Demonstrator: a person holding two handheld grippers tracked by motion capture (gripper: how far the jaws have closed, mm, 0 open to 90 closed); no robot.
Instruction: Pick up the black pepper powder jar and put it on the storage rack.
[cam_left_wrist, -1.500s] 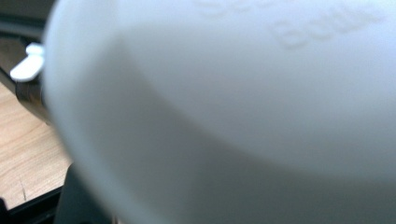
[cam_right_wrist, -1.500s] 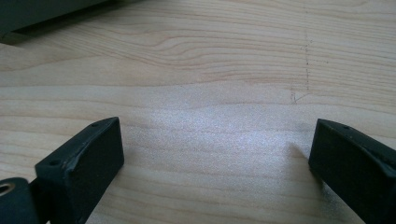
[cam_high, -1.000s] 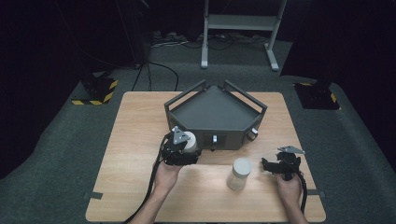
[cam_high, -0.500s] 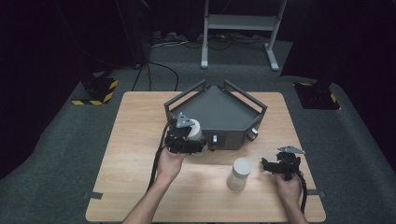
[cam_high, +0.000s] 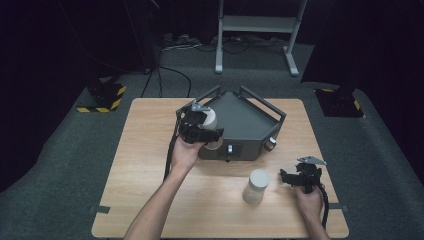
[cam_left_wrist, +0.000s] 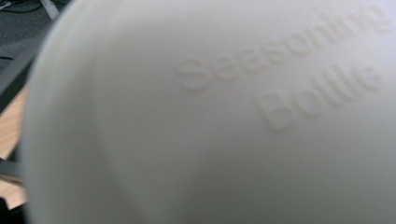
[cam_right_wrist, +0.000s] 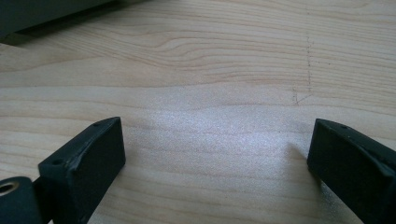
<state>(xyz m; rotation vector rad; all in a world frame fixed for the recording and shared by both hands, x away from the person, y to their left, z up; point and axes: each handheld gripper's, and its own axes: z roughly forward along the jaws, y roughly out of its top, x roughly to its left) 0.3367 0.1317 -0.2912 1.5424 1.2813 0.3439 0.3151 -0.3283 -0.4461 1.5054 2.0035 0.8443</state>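
Note:
My left gripper (cam_high: 210, 131) is shut on a white seasoning bottle (cam_high: 212, 124) and holds it over the left front edge of a dark grey angular tray (cam_high: 247, 120). In the left gripper view the bottle (cam_left_wrist: 233, 121) is pressed close to the lens, with raised letters reading "Seasoning Bottle". A second white bottle (cam_high: 255, 185) stands upright on the wooden table (cam_high: 145, 150), near the front. To the right of that bottle my right gripper (cam_high: 290, 179) rests low over the table. It is open with bare wood between its jaws (cam_right_wrist: 215, 154).
The tray has raised rails along its sides and a knob (cam_high: 270, 144) on its front right face. A metal stand (cam_high: 260, 30) rises beyond the table. Yellow-black striped blocks (cam_high: 106, 95) lie on the floor at left and right. A cable (cam_high: 170, 155) trails from the left gripper.
My left gripper has carried the bottle up and away from me, from the table in front of the tray to over the tray's left edge. The right gripper and second bottle stayed still.

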